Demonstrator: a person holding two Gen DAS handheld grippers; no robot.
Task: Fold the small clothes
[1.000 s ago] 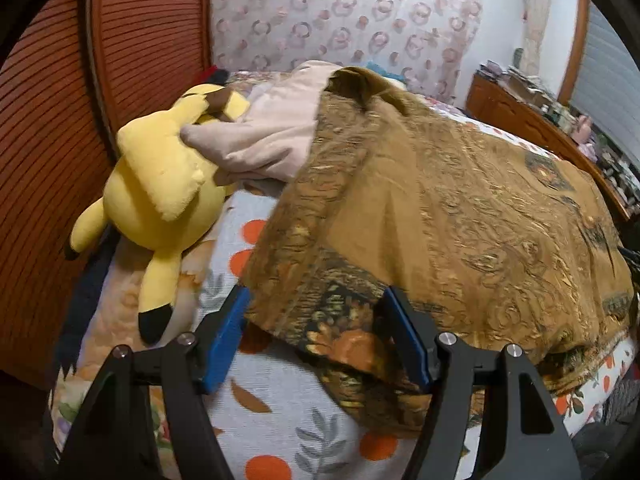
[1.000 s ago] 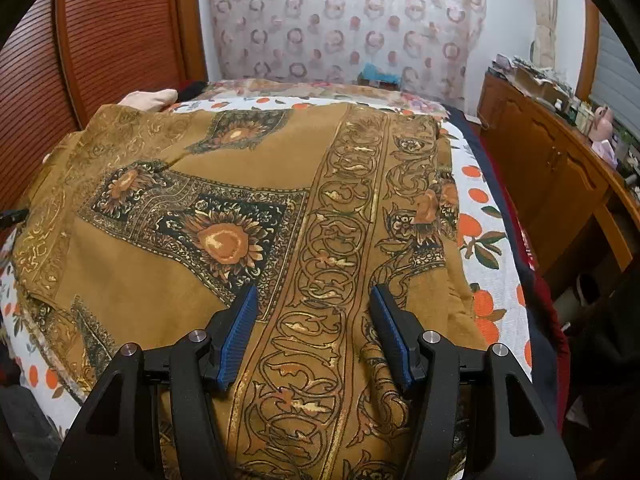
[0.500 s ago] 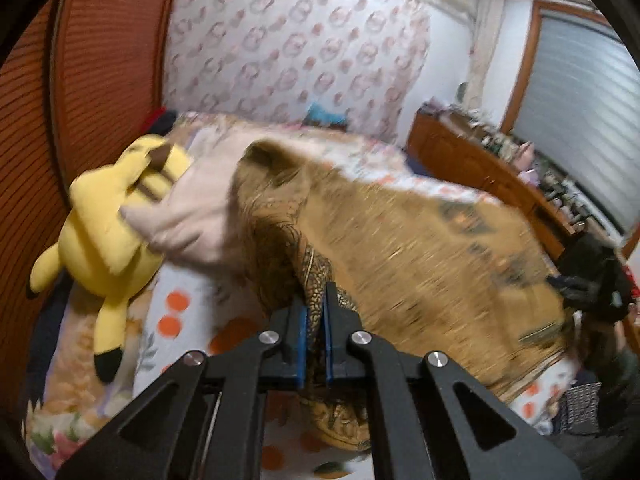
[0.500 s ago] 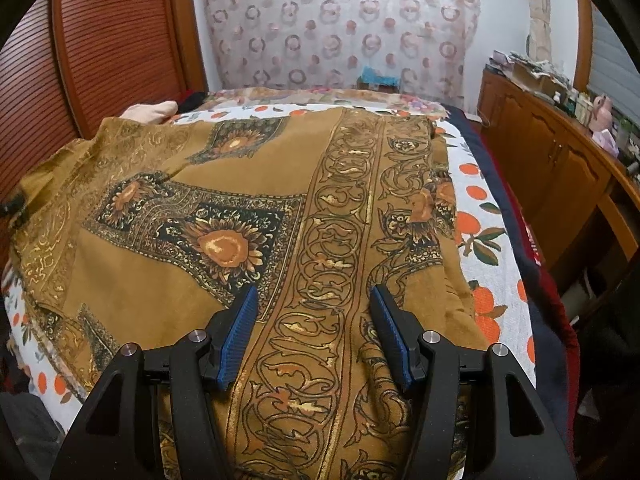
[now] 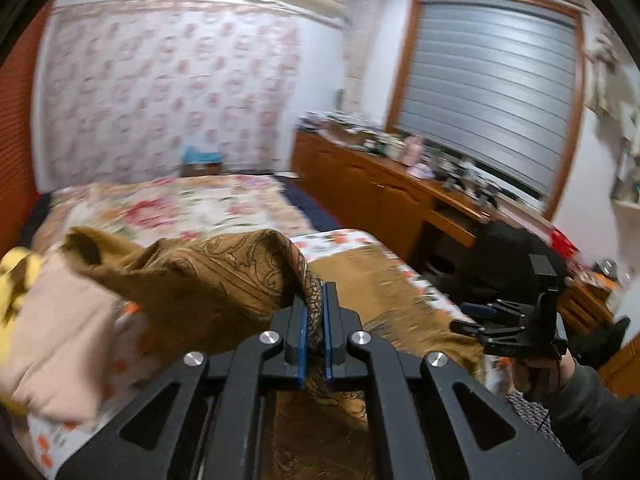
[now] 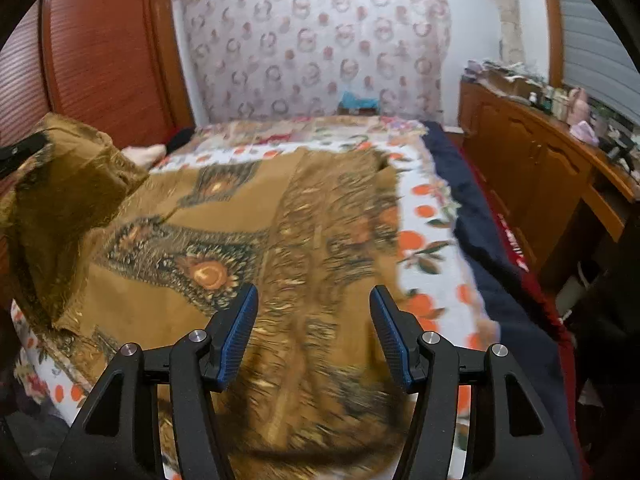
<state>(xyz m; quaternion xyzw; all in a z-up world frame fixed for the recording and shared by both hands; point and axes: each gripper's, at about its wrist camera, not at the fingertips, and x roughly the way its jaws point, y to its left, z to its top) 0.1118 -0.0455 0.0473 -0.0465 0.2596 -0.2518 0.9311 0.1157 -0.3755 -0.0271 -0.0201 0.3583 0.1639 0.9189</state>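
Brown patterned cloth is now pinched by its edge in your left gripper, which snapped shut a moment ago and has lifted that side off the bed. Your right gripper hangs wide and empty over the flat remainder. The fold looks begun; carry the raised edge across.

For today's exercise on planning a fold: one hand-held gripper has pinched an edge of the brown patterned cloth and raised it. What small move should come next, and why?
Probably carry the pinched edge across toward the right hand-held gripper. The left hand-held gripper is shut on the brown cloth, one side is raised off the bed, and the rest lies flat. The right one is open, holding nothing.
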